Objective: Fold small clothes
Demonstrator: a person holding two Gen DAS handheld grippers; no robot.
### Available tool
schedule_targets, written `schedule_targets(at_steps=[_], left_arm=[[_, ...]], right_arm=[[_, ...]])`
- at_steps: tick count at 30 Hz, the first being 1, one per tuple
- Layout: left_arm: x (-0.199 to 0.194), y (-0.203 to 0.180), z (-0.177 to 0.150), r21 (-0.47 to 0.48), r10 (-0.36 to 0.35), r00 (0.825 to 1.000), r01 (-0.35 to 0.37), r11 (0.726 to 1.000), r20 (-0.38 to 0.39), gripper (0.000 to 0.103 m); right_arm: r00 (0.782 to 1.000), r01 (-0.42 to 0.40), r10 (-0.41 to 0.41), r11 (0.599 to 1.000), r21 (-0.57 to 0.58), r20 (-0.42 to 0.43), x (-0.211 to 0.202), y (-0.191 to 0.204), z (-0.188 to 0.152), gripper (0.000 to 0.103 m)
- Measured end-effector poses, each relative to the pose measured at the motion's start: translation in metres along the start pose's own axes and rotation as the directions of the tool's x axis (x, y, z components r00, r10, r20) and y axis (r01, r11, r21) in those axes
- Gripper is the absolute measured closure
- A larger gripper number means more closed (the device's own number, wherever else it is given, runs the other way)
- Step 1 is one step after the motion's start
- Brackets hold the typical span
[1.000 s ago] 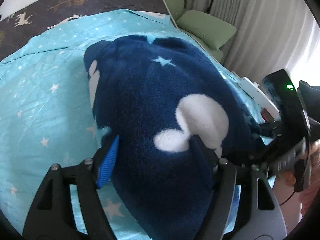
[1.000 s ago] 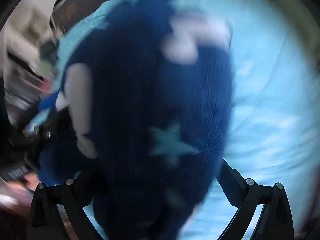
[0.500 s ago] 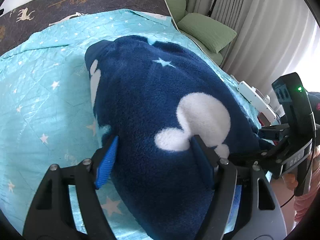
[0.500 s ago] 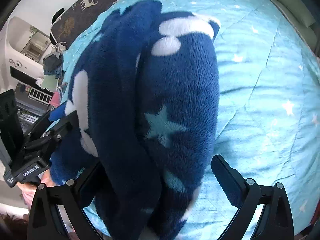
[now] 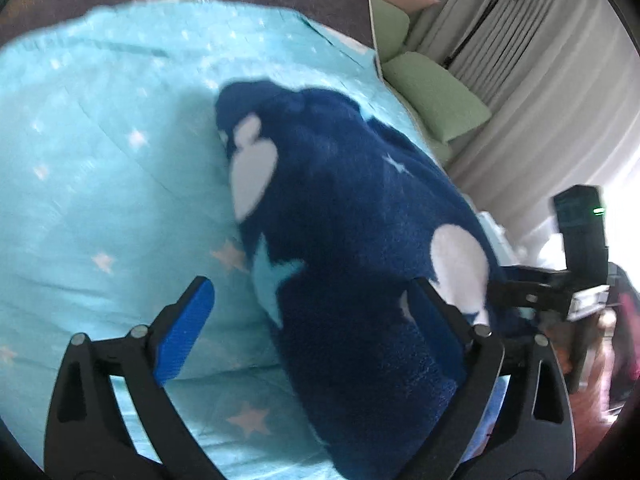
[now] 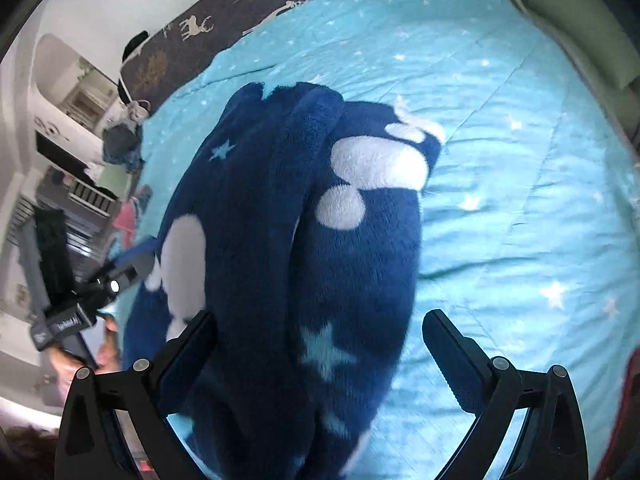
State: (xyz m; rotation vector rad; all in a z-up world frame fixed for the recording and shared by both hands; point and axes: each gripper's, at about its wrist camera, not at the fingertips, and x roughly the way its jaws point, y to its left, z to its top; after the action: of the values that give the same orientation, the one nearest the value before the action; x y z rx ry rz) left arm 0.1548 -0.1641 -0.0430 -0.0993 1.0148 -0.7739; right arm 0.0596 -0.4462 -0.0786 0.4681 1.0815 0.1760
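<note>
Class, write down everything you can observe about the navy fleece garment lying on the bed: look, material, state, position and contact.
The navy fleece garment is plush and fuzzy, patterned with white blobs and pale blue stars. It lies folded into a thick, rounded bundle, layers visible along a central crease, resting on the turquoise star-print quilt. The left tongs are opening, the blue pad clear of the fabric. The right tongs stand wide astride its near end, the right-hand finger clear; contact at the other is unclear.

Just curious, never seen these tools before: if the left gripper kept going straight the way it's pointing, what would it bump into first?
Probably the navy fleece garment, whose edge lies between the opening jaws of the left gripper. Depth is unclear; the turquoise star bedspread lies just beside and beneath it.
</note>
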Motion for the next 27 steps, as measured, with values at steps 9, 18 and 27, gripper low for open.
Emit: schedule_targets(at_steps=[9,18,27], left_arm=[[0.023,-0.004,0.008,-0.003,-0.11,0.992,0.11,0.994,-0.058,0.001],[0.05,0.005,0.011,-0.049,-0.198,0.973,0.193,0.98,-0.115,0.0],[0.077,0.018,0.01,-0.158,-0.279,0.942,0.251,0.955,-0.189,0.0]], right_arm=[[0.965,-0.232,0.247,0.962,0.145,-0.092,0.034,-0.031,0.008,0.0],[0.925,-0.334,0.358,0.926,0.176,-0.126,0.046,-0.048,0.009,0.0],[0.922,-0.352,0.371,0.923,0.157,-0.115,0.059,-0.047,0.027,0.0]])
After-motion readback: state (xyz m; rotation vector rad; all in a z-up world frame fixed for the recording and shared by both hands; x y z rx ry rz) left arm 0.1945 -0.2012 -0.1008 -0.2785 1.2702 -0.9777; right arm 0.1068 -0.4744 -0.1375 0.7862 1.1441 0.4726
